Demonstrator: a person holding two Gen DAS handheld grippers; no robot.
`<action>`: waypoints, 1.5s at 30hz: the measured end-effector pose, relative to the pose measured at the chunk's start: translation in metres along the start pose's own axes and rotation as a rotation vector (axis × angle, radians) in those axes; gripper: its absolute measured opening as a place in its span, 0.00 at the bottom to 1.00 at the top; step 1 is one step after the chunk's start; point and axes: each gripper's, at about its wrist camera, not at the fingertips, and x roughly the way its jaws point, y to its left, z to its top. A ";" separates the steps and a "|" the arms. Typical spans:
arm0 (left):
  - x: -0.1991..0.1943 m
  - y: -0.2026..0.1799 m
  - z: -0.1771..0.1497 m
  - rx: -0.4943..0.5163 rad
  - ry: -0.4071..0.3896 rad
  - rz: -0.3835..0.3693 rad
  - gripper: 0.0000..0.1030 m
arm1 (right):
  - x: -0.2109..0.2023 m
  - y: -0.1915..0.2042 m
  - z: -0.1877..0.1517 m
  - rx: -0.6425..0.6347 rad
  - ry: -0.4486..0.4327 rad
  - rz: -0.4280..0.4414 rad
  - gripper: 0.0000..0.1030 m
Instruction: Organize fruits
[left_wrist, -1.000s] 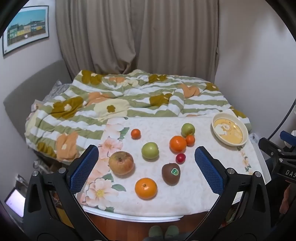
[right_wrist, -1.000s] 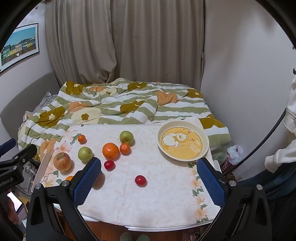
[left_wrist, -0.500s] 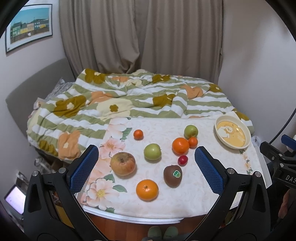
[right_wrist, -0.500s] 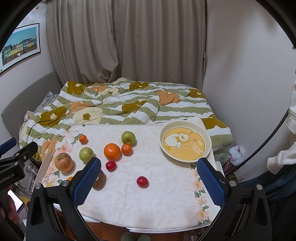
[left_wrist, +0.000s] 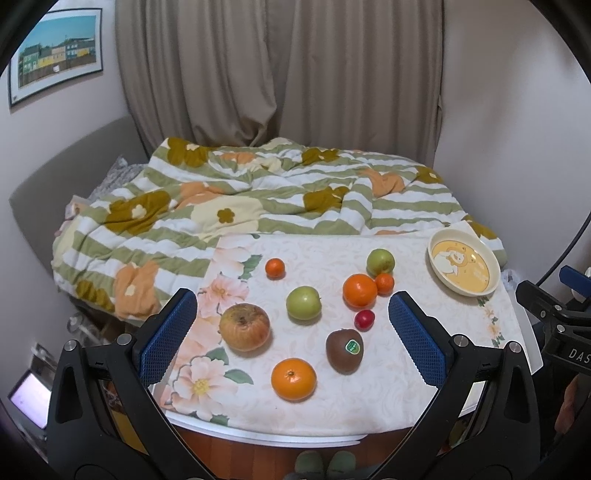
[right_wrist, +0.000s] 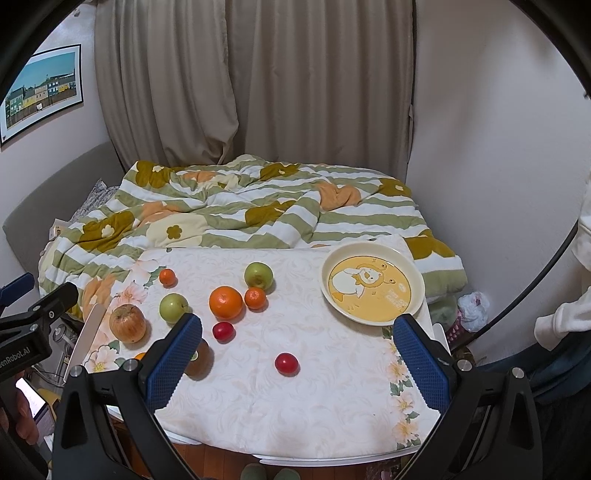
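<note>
Table (left_wrist: 369, 417) with a white floral cloth, set against a bed with a striped flowered quilt (left_wrist: 258, 199). Fruit, all lying loose on the cloth: one russet apple (left_wrist: 244, 326) near the left edge; one green apple (left_wrist: 303, 303) toward the middle; a second green apple (left_wrist: 380, 261) nearer the far edge; one large orange (left_wrist: 359, 290) touching a small mandarin (left_wrist: 384, 283) just in front of that apple; another small mandarin (left_wrist: 275, 268) alone toward the far left corner; one orange (left_wrist: 294, 379) near the front edge; one kiwi (left_wrist: 344, 350) with a green sticker just right of it; one small red fruit (left_wrist: 364, 319) between kiwi and large orange; a second red fruit (right_wrist: 286, 363) alone toward the front, well apart from the rest. One cream plate (right_wrist: 372, 283) with a yellow cartoon centre at the far right corner, holding no fruit. Left gripper (left_wrist: 293, 332): jaws spread wide, nothing between them, held above the front edge. Right gripper (right_wrist: 297, 360): likewise spread wide and holding nothing, above the front edge, right of the left gripper.
</note>
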 end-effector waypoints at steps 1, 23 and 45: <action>0.001 0.000 0.000 0.002 0.000 0.000 1.00 | 0.000 0.000 0.000 0.000 -0.001 0.000 1.00; 0.005 0.000 0.002 0.007 0.015 -0.016 1.00 | 0.001 0.001 -0.001 -0.001 0.000 0.002 1.00; 0.007 0.009 -0.004 0.004 0.031 -0.012 1.00 | 0.005 0.003 -0.003 0.002 0.007 0.019 1.00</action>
